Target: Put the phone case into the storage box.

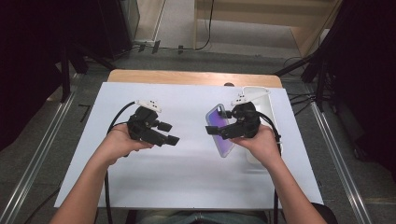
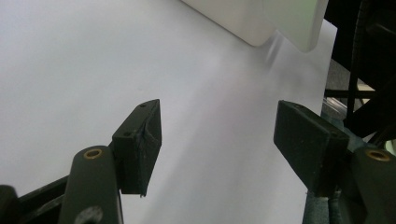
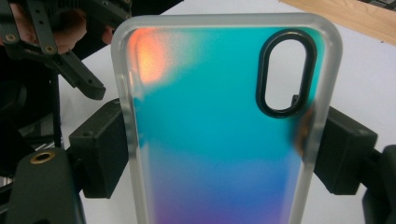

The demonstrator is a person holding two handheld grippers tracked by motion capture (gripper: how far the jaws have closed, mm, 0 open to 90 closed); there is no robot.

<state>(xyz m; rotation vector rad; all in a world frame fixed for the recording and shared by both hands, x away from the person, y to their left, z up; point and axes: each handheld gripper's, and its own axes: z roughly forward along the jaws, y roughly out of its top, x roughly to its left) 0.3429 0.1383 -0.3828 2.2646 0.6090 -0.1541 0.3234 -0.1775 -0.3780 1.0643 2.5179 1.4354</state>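
My right tongs (image 1: 215, 131) are clamped on the two long edges of a phone case (image 3: 219, 140), teal fading to purple with a frosted rim and an oval camera cutout at its two o'clock, and they hold it over the white sheet (image 1: 187, 172) right of the table's middle. My left tongs (image 2: 217, 140), at about nine o'clock from the case and well apart from it, have their jaws spread wide with nothing between them. A white tray (image 1: 261, 95) lies at one o'clock from the case.

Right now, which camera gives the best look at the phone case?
The right gripper view: the phone case is close up, clamped between that hand-held gripper's jaws, camera cutout clear. The high view shows it small and partly covered.
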